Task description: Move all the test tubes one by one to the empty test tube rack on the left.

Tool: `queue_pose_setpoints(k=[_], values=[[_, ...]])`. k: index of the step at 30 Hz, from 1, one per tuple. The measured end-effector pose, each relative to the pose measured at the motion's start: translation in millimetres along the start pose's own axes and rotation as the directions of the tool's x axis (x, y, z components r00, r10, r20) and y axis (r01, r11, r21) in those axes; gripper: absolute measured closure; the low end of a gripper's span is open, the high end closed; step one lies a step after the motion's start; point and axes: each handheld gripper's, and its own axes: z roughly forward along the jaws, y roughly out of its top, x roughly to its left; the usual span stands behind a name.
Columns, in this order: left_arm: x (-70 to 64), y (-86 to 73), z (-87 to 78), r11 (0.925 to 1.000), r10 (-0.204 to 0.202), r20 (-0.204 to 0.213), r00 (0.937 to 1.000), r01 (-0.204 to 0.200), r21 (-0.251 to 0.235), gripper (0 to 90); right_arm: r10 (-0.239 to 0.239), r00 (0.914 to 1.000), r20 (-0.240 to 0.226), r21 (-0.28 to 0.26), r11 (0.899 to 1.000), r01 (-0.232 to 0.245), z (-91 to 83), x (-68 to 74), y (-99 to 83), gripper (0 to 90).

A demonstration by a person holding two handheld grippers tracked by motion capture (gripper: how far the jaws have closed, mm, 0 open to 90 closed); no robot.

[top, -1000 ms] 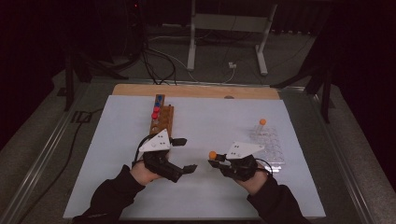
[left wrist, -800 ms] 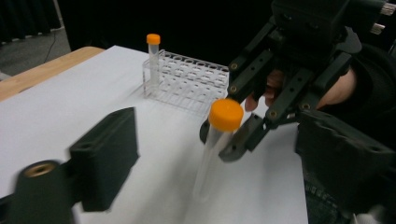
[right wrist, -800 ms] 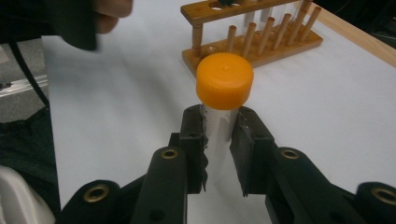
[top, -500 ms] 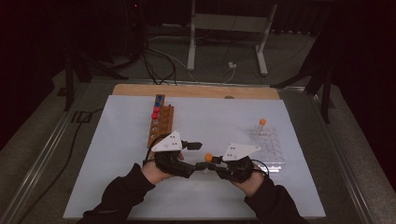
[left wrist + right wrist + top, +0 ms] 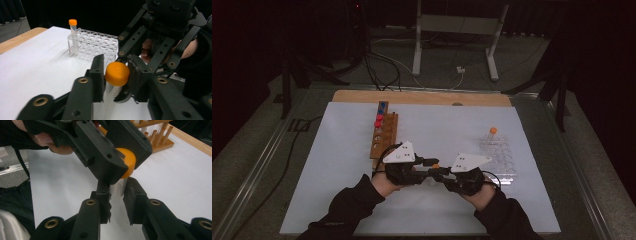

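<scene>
Grippers meet nose to nose at the near middle of the table, both forearms coming in low from the bottom edge in the high view. The left gripper (image 5: 428, 162) and the right gripper (image 5: 439, 172) are both working one clear test tube (image 5: 117, 187) with an orange cap (image 5: 117, 73).

Left gripper view is the good one for the cap: its own jaws sit on either side of the orange cap, narrowed to about cap width and touching it, with the threaded neck of the tube just under. The right gripper comes in from the upper right there, a bit of hand behind it.

Right gripper view gives the other half: its jaws are clamped on the clear tube body below the cap, only a narrow gap between them, and the left gripper's jaws come down over the cap from above.

Further out, the clear plastic rack (image 5: 501, 159) sits right of the hands with one orange-capped tube (image 5: 73, 35) upright in a corner hole. The wooden rack (image 5: 383, 137) stands left of them, red and blue caps at its far end.
</scene>
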Motion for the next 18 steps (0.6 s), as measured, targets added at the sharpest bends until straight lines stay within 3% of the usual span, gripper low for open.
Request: queue_pose_setpoints(k=[5,10,18], values=[[1.6,0.9,-0.9,1.0000,-0.001,-0.008,1.0000,0.001,-0.001,71.3,0.014,0.9999,0.000,-0.008,1.000,-0.014,-0.7,-1.9,-0.8,73.1],[7.3,4.0,-7.1,1.0000,-0.005,-0.033,0.9995,0.005,-0.004,71.5,0.031,0.9992,0.026,-0.040,0.999,-0.030,-4.0,-3.2,-1.8,59.4],[19.6,16.6,-28.9,0.9998,-0.003,-0.087,0.9962,0.001,-0.021,71.5,0.091,0.9942,0.058,-0.095,0.992,-0.085,-12.6,-11.7,-4.1,27.9]])
